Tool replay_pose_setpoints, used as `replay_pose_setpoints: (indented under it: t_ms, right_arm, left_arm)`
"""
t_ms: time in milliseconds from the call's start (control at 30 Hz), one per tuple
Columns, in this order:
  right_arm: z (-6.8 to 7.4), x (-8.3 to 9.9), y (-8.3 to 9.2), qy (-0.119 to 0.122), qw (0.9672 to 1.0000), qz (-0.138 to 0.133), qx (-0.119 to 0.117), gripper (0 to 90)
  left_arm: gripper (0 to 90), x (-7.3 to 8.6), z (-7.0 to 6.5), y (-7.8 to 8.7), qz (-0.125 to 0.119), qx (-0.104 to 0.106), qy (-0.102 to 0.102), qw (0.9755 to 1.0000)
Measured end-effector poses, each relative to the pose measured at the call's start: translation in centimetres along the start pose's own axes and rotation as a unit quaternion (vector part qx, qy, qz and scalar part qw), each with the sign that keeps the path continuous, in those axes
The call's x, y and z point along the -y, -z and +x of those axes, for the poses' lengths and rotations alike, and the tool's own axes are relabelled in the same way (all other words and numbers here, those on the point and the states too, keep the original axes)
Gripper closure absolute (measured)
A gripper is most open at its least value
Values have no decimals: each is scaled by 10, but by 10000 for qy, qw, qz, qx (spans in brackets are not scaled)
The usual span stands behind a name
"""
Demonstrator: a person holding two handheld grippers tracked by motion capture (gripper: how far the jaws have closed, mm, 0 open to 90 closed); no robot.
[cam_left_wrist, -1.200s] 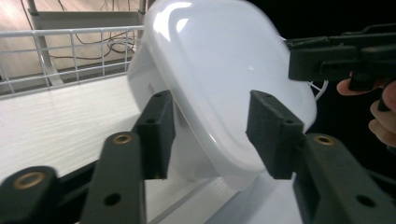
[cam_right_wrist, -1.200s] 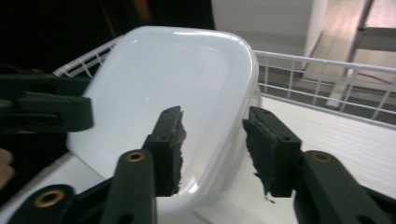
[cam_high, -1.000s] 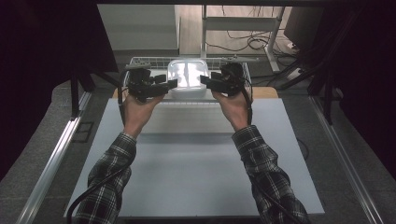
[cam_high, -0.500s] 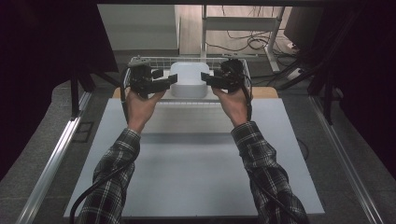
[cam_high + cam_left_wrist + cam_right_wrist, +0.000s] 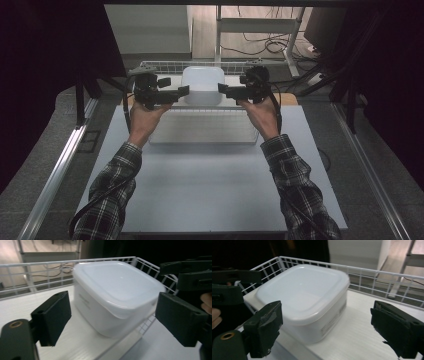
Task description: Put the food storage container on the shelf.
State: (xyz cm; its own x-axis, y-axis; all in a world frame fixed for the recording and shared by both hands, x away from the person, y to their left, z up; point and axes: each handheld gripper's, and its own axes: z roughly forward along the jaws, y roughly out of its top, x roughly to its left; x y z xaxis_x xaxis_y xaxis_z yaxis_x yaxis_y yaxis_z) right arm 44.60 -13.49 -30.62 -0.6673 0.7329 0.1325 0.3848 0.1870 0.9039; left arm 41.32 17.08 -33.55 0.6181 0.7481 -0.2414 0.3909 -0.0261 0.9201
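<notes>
A white lidded plastic container point(image 5: 202, 85) stands in a white wire basket point(image 5: 165, 64) at the table's far end. My left gripper point(image 5: 174, 87) is at its left side and my right gripper point(image 5: 232, 86) at its right, both pointing inward. In the left gripper view the container point(image 5: 112, 292) fills the gap ahead of the open left gripper point(image 5: 116, 315), untouched by either jaw. The right gripper view shows the same container point(image 5: 304, 295) ahead of the open right gripper point(image 5: 330, 327). Each gripper view also catches the other gripper at its edge.
The basket's wire walls point(image 5: 37, 263) point(image 5: 372, 271) ring the container closely on the far sides. A flat white wire grid point(image 5: 205, 127) lies just in front of the container. The pale tabletop point(image 5: 210, 185) stretches toward me. Dark curtains and metal rails flank the table.
Both hands have shifted only slightly beside the container. The container has stayed in place and the jaws remain apart.
</notes>
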Motion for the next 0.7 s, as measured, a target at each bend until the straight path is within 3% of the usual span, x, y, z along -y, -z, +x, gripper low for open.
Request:
replay_pose_setpoints:
  t_ms: [67,200,300,700]
  right_arm:
    - [1,3,1,36,10000,5,-2,76]
    - [6,16,5,403,9991,117,-9,42]
    - [6,20,7,408,9991,128,-60,36]
    - [15,32,10,578,9981,136,-190,29]
  left_arm:
    - [89,1,-1,0,44,5,-27,10000]
    - [63,9,-13,7,334,4,-394,9987]
    - [55,12,-17,10,376,12,-465,9982]
    - [40,35,-17,22,293,69,-492,9983]
